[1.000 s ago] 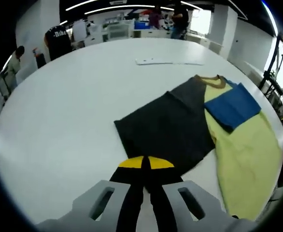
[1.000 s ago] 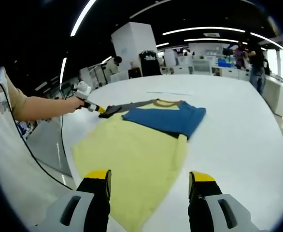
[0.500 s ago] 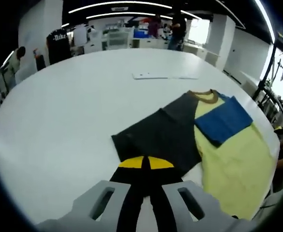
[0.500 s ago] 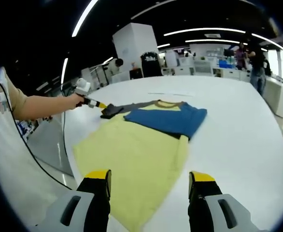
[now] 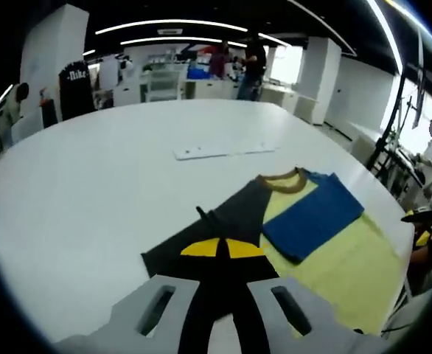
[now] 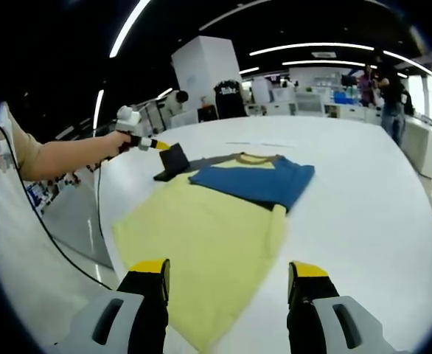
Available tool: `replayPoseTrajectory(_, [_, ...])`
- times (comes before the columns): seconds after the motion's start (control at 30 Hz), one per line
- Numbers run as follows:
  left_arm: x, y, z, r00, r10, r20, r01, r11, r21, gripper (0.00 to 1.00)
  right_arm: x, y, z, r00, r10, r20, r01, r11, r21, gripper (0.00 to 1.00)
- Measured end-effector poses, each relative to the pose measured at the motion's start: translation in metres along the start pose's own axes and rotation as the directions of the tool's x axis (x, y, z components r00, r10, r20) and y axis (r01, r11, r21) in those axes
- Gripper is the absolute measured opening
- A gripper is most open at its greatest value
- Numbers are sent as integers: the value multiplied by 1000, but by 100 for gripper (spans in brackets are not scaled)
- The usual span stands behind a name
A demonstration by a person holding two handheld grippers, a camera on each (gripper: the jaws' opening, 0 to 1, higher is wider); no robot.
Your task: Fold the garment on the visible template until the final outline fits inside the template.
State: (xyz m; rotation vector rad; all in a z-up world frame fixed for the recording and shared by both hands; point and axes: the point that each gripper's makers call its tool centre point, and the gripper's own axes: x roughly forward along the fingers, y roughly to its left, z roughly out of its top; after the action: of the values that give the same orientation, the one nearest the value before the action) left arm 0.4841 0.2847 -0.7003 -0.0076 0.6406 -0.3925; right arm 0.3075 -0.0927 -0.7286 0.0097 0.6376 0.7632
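White table [image 6: 363,192] carries my yellow garment [image 6: 201,243], blue sleeve [image 6: 256,181] folded across. Left claw [image 5: 222,248] is clamped on its lifted dark sleeve [image 5: 227,221]; right claw [image 6: 227,274] hovers, gaping, empty.

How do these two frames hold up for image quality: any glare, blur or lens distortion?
Left gripper view: fisheye bends the white table; soft blur on the garment; windows at right blow out. Right gripper view: sharper, ceiling strips glare, table evenly lit, faint shadows; left gripper small but legible.
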Motion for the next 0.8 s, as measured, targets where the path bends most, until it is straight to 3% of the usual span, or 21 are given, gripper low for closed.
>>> replayPoseTrajectory(0.8, [9,-55,64,990,-106,93,101,993,60,0,-1,-6,-3,1000,4,15,-5,1000,16,63])
